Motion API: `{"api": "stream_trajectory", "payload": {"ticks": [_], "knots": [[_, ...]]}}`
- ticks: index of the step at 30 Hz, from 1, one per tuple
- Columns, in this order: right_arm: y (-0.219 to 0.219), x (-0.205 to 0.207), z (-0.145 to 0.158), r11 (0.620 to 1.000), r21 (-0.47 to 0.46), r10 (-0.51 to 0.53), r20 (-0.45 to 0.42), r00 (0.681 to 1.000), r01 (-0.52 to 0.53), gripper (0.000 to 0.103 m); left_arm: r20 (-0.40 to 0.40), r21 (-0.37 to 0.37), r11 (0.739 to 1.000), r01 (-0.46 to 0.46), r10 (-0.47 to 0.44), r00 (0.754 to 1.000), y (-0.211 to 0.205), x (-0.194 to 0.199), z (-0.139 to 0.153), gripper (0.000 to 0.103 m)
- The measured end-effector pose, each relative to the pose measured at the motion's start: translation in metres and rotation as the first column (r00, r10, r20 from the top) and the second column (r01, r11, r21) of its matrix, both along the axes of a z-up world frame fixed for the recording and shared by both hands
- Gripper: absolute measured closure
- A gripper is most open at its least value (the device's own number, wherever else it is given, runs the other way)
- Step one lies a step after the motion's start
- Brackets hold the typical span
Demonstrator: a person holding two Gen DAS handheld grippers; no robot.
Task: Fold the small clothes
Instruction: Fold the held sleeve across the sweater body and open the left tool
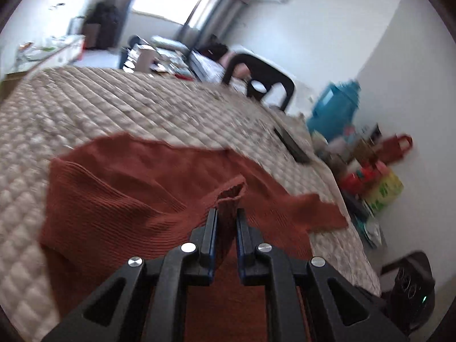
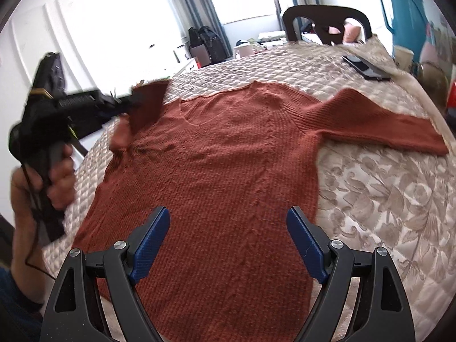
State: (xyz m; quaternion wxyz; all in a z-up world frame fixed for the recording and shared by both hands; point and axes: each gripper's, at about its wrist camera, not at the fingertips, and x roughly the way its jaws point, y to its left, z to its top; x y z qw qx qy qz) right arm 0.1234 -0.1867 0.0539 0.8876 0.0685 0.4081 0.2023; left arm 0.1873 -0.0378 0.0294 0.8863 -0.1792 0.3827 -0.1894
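Clamping my left gripper (image 1: 227, 213) on the cuff of the rust sweater (image 2: 216, 154) spread across the quilted bed (image 2: 384, 199), right gripper (image 2: 228, 228) gaping empty above its hem, I risk the thin knit slipping out mid-fold.

A rust-red sweater (image 2: 216, 154) of coarse ribbed knit, matt and nubbly, lies on a bed (image 2: 384, 199) covered in quilted cloth with a faint sheen and a leaf pattern. At six o'clock in the right wrist view, the right gripper (image 2: 228, 228) shows matt black plastic arms, bright metal pivot pins and ridged blue pads. The left gripper (image 1: 227, 216), of the same black plastic, pinches a knit cuff. At one o'clock stands a glossy dark chair (image 2: 325, 20).
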Motion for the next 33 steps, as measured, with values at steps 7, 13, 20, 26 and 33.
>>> {"api": "stream_trajectory", "payload": {"ticks": [7,13,20,26,33], "knots": [[-0.01,0.013,-0.005,0.994,0.109,-0.003,-0.057,0.998,0.009,0.045,-0.025,-0.021,0.995,0.095,-0.096,0.995,-0.008,-0.017,-0.011,0.057],[0.0,0.039,0.001,0.981,0.194,0.032,-0.073,0.997,-0.017,0.054,0.074,0.023,0.998,-0.056,0.054,0.996,0.047,-0.038,0.011,0.049],[0.028,0.092,-0.015,0.976,0.217,0.056,-0.15,0.987,-0.022,0.061,0.04,0.101,0.959,-0.265,0.262,0.964,0.118,-0.04,-0.005,0.049],[0.047,0.118,-0.026,0.985,0.172,0.035,-0.182,0.983,-0.004,0.061,0.022,0.188,0.954,-0.234,0.234,0.972,0.114,-0.045,-0.021,0.049],[0.061,0.132,-0.027,0.993,0.12,0.032,-0.176,0.984,-0.011,0.095,-0.039,0.339,0.916,-0.216,0.243,0.969,0.097,-0.031,-0.042,0.078]]}}
